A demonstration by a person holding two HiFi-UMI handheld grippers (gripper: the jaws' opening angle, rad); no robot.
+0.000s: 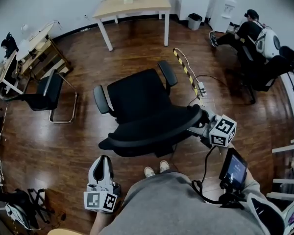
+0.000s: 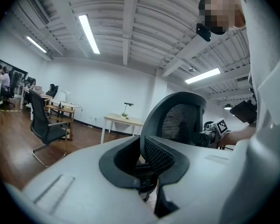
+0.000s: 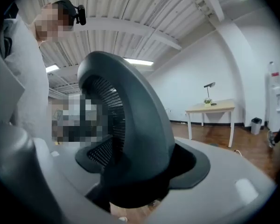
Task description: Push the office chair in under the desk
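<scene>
Right gripper (image 1: 198, 123): jaws spread wide. The right end of the black mesh office chair's (image 1: 142, 109) curved backrest rim sits between them. I can't see the pads pressing, so I read it as a loose straddle, not a clamp.

Left gripper (image 1: 104, 161): jaws almost together with nothing between them. It hangs near the person, just short of the backrest's left end and not touching it.

The chair stands mid-floor on dark wood boards, with its backrest on the near side and its seat and armrests facing far. The light wooden desk with white legs (image 1: 147, 1) is at the far wall, well apart from the chair and roughly straight ahead of it, maybe slightly left.

Key relation: the backrest's long axis runs left to right across the push line, with its right end a bit farther. The right gripper is already on the chair and the left is off it, so a push from the right alone would probably swing the chair leftward. The left gripper likely needs to reach the backrest first.

Writing: none readable. There are only black-and-white square markers on both gripper cubes. The lit screen (image 1: 233, 169) on the right gripper is too small to read.
</scene>
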